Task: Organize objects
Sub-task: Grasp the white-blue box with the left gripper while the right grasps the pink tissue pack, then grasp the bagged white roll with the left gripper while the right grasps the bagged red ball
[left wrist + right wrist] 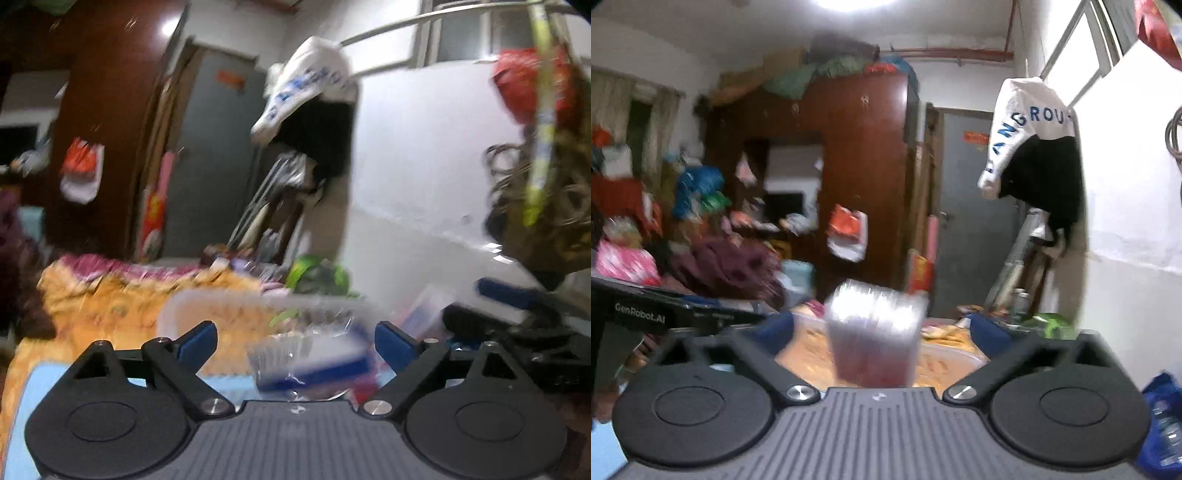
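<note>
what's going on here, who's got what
A person holds a hand-held gripper in each hand over a bed with an orange patterned blanket, sorting small items. Both views are motion-blurred. The left hand-held gripper is open, with a clear packet with a blue band between its spread fingers, not pinched. The right hand-held gripper is open too, with a clear container with reddish contents between its fingers, apparently untouched. A clear plastic bin sits on the blanket just ahead.

Blanket [110, 299] orange, floral — packet [314, 363] clear, blue-striped; wardrobe [864, 155] red-brown.
</note>
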The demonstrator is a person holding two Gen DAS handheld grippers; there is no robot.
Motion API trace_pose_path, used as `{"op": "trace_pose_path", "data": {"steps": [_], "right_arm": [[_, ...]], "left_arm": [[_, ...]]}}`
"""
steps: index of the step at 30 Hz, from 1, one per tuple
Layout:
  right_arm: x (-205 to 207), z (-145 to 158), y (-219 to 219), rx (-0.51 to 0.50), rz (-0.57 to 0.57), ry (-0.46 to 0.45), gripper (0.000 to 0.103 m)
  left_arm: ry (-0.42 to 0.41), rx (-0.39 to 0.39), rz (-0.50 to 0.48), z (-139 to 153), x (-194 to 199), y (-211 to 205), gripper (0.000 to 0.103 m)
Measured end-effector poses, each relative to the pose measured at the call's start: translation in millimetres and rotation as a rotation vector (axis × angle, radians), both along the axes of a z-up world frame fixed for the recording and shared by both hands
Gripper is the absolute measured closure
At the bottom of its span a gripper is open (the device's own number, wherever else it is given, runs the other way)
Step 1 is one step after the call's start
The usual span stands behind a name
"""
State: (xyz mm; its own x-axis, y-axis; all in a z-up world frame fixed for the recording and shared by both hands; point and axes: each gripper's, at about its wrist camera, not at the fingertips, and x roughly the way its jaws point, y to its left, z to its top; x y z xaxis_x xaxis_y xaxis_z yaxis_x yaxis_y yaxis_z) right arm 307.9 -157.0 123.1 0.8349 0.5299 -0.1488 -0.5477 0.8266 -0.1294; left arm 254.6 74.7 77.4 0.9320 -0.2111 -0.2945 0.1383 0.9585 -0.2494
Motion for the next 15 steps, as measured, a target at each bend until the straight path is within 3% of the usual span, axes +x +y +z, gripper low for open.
{"op": "trace_pose_path", "data": {"steps": [3,5,8,10,11,12,15], "right_arm": [[-16,-10,-15,0.042,0.032,0.018,0.0],[-35,-22,-35,0.088,0.052,0.025,0.0],[-46,-53,-51,0.066,0.091,0.129,0.0],[-42,-79,-52,0.031,0.085,0.203,0.016],[-36,-89,-50,0.02,0.091,0.25,0.032],[-30,-97,-49,0.015,0.104,0.298,0.04],[-20,-110,-37,-0.021,0.134,0.36,0.041]], "left_arm": [[-0.061,-0.005,-0.011,-10,-31,3,0.009],[-0.094,-0.023,-0.018,-22,-63,9,0.003],[-0.055,-0.052,-0.008,-50,-93,18,0.0],[0.002,-0.079,0.003,-70,-100,20,0.0],[0.03,-0.099,0.012,-78,-102,22,0.0],[0.062,-0.112,0.016,-85,-101,23,0.0],[0.11,-0.109,0.024,-95,-95,22,0.0]]}}
